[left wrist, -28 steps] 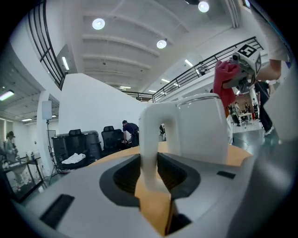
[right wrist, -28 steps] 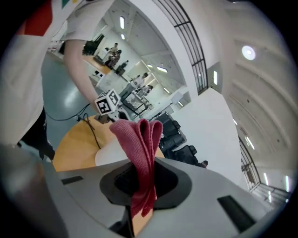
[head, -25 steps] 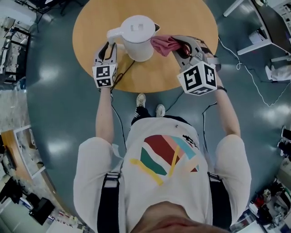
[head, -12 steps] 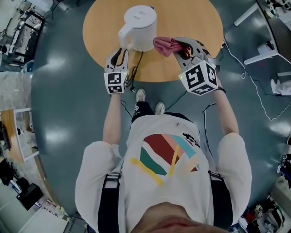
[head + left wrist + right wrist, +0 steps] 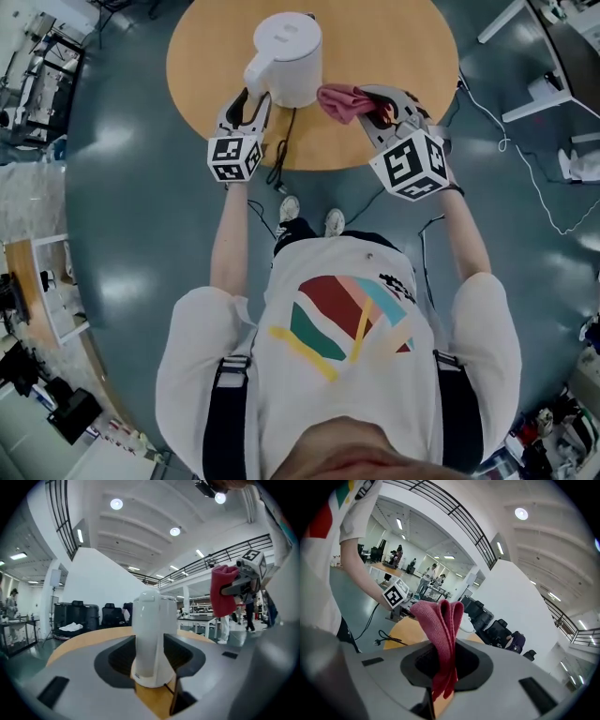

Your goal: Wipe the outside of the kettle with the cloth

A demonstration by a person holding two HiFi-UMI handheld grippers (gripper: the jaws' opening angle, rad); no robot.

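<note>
The kettle (image 5: 286, 58) stands on the round table (image 5: 403, 56). The left claw (image 5: 251, 96) has just been opening and gapes wide around its handle (image 5: 149, 634). The right claw (image 5: 373, 99) pinches the pink cloth (image 5: 339, 97) beside the kettle. Most of the wiping looks still to do.

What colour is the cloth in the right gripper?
Pinkish red; the cloth shows best in the right gripper view.

Head view: steeply down. 2 gripper views: low, close, facing each other; all share table (image 5: 412, 37).
</note>
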